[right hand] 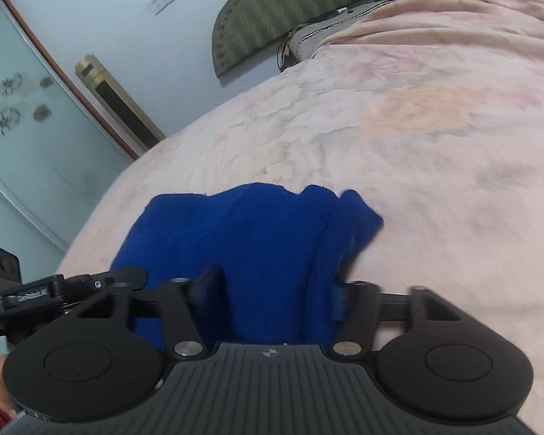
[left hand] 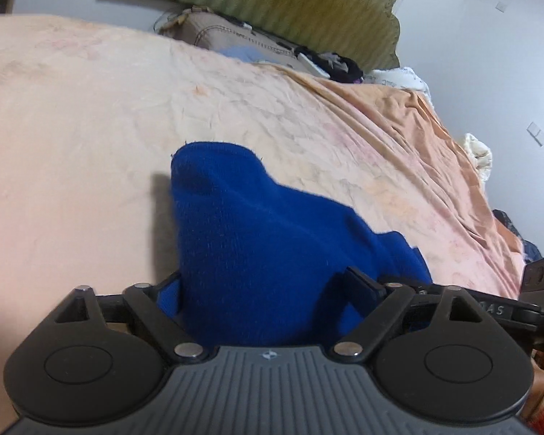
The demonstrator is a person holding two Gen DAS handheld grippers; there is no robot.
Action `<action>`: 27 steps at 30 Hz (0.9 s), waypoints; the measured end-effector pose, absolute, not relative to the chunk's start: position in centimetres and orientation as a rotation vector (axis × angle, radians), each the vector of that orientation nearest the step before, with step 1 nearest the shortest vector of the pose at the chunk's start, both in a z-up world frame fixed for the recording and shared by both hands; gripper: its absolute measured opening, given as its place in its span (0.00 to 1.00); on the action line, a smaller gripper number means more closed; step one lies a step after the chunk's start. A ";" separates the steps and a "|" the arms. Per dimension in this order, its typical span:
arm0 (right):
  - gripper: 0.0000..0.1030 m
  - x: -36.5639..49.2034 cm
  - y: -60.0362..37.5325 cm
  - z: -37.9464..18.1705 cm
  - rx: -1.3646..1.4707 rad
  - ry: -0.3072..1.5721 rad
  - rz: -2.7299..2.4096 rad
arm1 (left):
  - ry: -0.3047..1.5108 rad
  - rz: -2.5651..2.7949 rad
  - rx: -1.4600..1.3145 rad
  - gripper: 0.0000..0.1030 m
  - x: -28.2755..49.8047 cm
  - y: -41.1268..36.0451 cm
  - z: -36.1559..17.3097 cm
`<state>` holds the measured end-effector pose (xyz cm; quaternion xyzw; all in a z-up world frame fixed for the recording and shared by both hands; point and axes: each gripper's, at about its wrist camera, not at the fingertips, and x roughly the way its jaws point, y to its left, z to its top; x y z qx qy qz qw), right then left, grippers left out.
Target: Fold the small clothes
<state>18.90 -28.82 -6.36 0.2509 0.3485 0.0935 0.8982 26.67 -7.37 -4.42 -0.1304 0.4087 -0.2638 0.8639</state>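
Observation:
A small blue knit garment (left hand: 243, 224) lies bunched on a peach bedsheet (left hand: 72, 127). My left gripper (left hand: 264, 282) is shut on the garment's near edge; the cloth drapes over the jaws and hides the fingertips. In the right wrist view the same blue garment (right hand: 257, 239) fills the space between the jaws of my right gripper (right hand: 275, 290), which is shut on it. Its fingertips are hidden under the cloth. The other gripper's body shows at the left edge (right hand: 3, 282).
A green striped headboard (left hand: 272, 0) stands at the bed's far end, with a beige pillow (left hand: 214, 32) and dark clothes (left hand: 330, 61) piled below it. A glass wardrobe door (right hand: 25, 127) is at the left of the bed. White walls surround the bed.

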 end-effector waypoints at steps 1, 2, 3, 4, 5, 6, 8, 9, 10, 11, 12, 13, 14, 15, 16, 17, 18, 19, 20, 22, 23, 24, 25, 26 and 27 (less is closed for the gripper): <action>0.33 18.9 -28.7 -6.1 0.517 0.714 0.186 | 0.841 -0.540 -0.241 0.64 26.5 -8.0 -4.2; 0.29 18.8 -28.6 -5.8 0.505 0.700 0.172 | 0.825 -0.533 -0.217 0.56 26.3 -8.4 -3.8; 0.25 18.4 -28.6 -5.5 0.489 0.683 0.155 | 0.807 -0.529 -0.194 0.47 26.2 -8.7 -3.4; 0.23 17.9 -28.7 -5.1 0.473 0.661 0.135 | 0.781 -0.529 -0.169 0.43 25.9 -9.1 -2.8; 0.20 17.3 -28.8 -4.7 0.465 0.638 0.117 | 0.759 -0.535 -0.146 0.41 25.7 -9.4 -2.4; 0.18 17.0 -29.1 -4.6 0.464 0.621 0.096 | 0.741 -0.532 -0.113 0.41 25.6 -9.8 -2.1; 0.18 16.8 -29.3 -4.6 0.436 0.615 0.040 | 0.741 -0.479 -0.027 0.42 25.7 -10.8 -2.3; 0.21 17.3 -29.4 -5.0 0.431 0.640 0.038 | 0.751 -0.453 -0.008 0.45 25.8 -10.9 -2.4; 0.24 17.4 -29.6 -5.3 0.443 0.671 0.044 | 0.766 -0.427 0.004 0.48 25.8 -11.0 -2.6; 0.28 17.1 -29.7 -5.3 0.448 0.671 0.032 | 0.767 -0.408 0.008 0.54 25.5 -11.0 -2.5; 0.29 16.5 -29.6 -4.9 0.433 0.654 0.016 | 0.762 -0.386 0.021 0.62 25.0 -10.8 -2.2; 0.29 15.8 -29.4 -4.3 0.406 0.634 -0.009 | 0.752 -0.359 0.047 0.66 24.4 -10.7 -2.0; 0.31 15.0 -29.1 -3.7 0.376 0.623 -0.037 | 0.745 -0.331 0.069 0.75 23.7 -10.7 -1.8; 0.36 14.0 -28.6 -3.1 0.344 0.616 -0.058 | 0.739 -0.299 0.090 0.80 22.9 -10.7 -1.6; 0.39 13.1 -28.2 -2.8 0.317 0.605 -0.067 | 0.733 -0.282 0.109 0.80 22.1 -10.7 -1.5; 0.51 12.0 -27.6 -2.4 0.289 0.593 -0.068 | 0.729 -0.273 0.126 0.81 21.3 -10.8 -1.5; 0.61 11.0 -26.8 -2.3 0.260 0.589 -0.054 | 0.725 -0.263 0.143 0.81 20.4 -10.9 -1.6; 0.66 10.4 -26.1 -2.3 0.233 0.593 -0.036 | 0.722 -0.256 0.154 0.82 19.5 -11.0 -1.7; 0.69 9.6 -25.4 -2.5 0.203 0.602 -0.022 | 0.715 -0.246 0.163 0.82 18.7 -11.1 -1.8; 0.69 8.9 -24.1 -3.2 0.141 0.644 -0.016 | 0.706 -0.223 0.164 0.84 17.2 -11.2 -2.1; 0.70 8.8 -23.7 -3.8 0.112 0.673 -0.026 | 0.709 -0.214 0.158 0.87 16.7 -11.2 -2.2; 0.70 8.8 -23.5 -4.5 0.091 0.707 -0.049 | 0.715 -0.210 0.148 0.89 16.3 -11.1 -2.3; 0.70 8.8 -23.5 -5.0 0.089 0.732 -0.076 | 0.723 -0.210 0.139 0.89 15.8 -11.0 -2.5; 0.70 8.4 -23.7 -5.0 0.112 0.731 -0.085 | 0.730 -0.206 0.133 0.89 15.4 -10.8 -2.5; 0.71 8.0 -23.8 -4.7 0.131 0.721 -0.087 | 0.732 -0.201 0.127 0.89 15.1 -10.7 -2.6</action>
